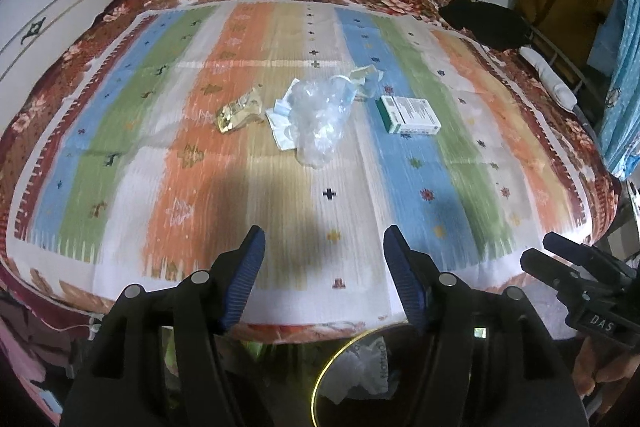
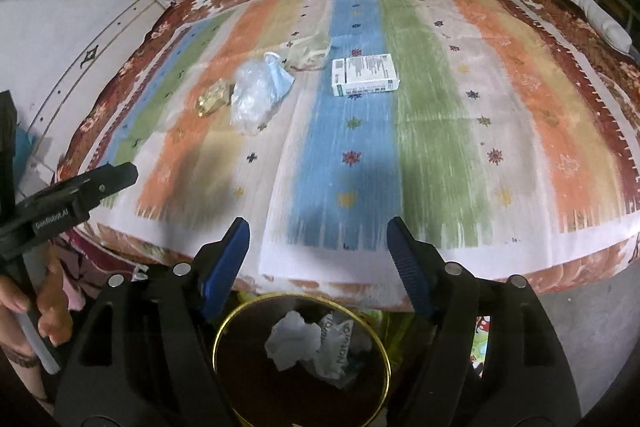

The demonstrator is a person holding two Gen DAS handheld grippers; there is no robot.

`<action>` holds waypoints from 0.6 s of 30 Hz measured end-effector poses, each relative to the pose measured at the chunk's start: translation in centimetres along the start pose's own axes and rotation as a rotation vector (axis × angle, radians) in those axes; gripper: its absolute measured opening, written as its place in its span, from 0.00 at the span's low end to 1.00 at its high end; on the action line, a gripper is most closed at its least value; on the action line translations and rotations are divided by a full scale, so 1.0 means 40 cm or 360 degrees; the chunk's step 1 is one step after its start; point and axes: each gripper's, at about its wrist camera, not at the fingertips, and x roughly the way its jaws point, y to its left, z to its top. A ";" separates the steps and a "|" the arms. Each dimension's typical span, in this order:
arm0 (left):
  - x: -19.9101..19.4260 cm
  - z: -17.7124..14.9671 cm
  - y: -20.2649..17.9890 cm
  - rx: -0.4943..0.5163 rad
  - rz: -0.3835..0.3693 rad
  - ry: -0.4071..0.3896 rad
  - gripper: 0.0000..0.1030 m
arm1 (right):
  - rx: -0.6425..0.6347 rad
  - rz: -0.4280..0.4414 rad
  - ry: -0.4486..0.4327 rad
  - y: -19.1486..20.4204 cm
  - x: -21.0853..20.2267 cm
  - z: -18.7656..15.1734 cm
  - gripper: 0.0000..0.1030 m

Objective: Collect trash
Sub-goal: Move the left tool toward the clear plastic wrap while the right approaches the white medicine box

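Basically, I held my left gripper and right gripper spread wide and empty above the near edge of the striped bedspread, over the round gold-rimmed bin, probably ready to reach again. Crumpled wrappers in the bin read "Natural". Remaining trash sat mid-bed: crumpled clear plastic bag, gold foil wrapper, white-green cardboard box, print unreadable. Gripper labels read "GenRobot.AI" and "DAS".

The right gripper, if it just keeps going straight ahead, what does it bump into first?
Probably the striped bedspread. The right gripper is open and empty, aimed over the bed's near edge. The white box lies farther along; depth is hard to judge.
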 end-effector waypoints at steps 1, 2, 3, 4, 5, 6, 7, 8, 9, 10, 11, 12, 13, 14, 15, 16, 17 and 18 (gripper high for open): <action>0.007 0.011 0.002 -0.0015 -0.0006 0.0003 0.61 | 0.0010 -0.0011 0.0002 -0.001 0.010 0.013 0.69; 0.013 0.017 0.005 -0.0031 -0.0013 0.0006 0.62 | 0.0018 -0.0015 0.0004 -0.001 0.015 0.021 0.70; 0.019 0.023 0.007 -0.0045 -0.0019 0.0011 0.63 | 0.0034 -0.0022 0.0008 -0.004 0.025 0.033 0.71; 0.026 0.029 0.011 -0.0058 -0.0024 0.0018 0.63 | 0.0043 -0.0025 0.0012 -0.004 0.032 0.040 0.72; 0.031 0.035 0.017 -0.0081 -0.0021 0.0015 0.63 | 0.0058 -0.0031 0.0017 -0.006 0.042 0.050 0.73; 0.030 0.039 0.023 -0.0111 -0.0016 0.0001 0.64 | 0.0069 -0.0038 0.0019 -0.009 0.051 0.060 0.73; 0.030 0.042 0.029 -0.0145 -0.0015 -0.0012 0.65 | 0.0078 -0.0046 0.0020 -0.011 0.058 0.068 0.74; 0.029 0.046 0.033 -0.0174 -0.0026 -0.0022 0.66 | 0.0086 -0.0052 0.0021 -0.013 0.064 0.074 0.74; 0.032 0.049 0.035 -0.0185 -0.0030 -0.0025 0.66 | 0.0100 -0.0059 0.0024 -0.017 0.075 0.086 0.74; 0.037 0.056 0.036 -0.0193 -0.0029 -0.0028 0.66 | 0.0110 -0.0060 0.0026 -0.019 0.083 0.095 0.75; 0.046 0.063 0.035 -0.0189 -0.0022 -0.0024 0.66 | 0.0123 -0.0065 0.0027 -0.024 0.091 0.104 0.75; 0.054 0.068 0.032 -0.0183 -0.0015 -0.0020 0.66 | 0.0140 -0.0077 0.0028 -0.028 0.104 0.118 0.76; 0.068 0.077 0.032 -0.0179 0.0000 -0.0013 0.66 | 0.0149 -0.0083 0.0028 -0.031 0.112 0.125 0.76; 0.076 0.081 0.033 -0.0178 0.0006 -0.0008 0.66 | 0.0164 -0.0090 0.0030 -0.035 0.125 0.138 0.76; 0.092 0.090 0.034 -0.0178 0.0013 0.0006 0.66 | 0.0178 -0.0100 0.0033 -0.038 0.139 0.150 0.77; 0.106 0.098 0.036 -0.0179 0.0016 0.0017 0.66 | 0.0189 -0.0101 0.0038 -0.041 0.149 0.160 0.78; 0.124 0.107 0.038 -0.0178 0.0027 0.0026 0.66 | 0.0203 -0.0094 0.0047 -0.044 0.163 0.171 0.78; 0.139 0.115 0.041 -0.0172 0.0043 0.0031 0.66 | 0.0228 -0.0087 0.0057 -0.051 0.181 0.183 0.79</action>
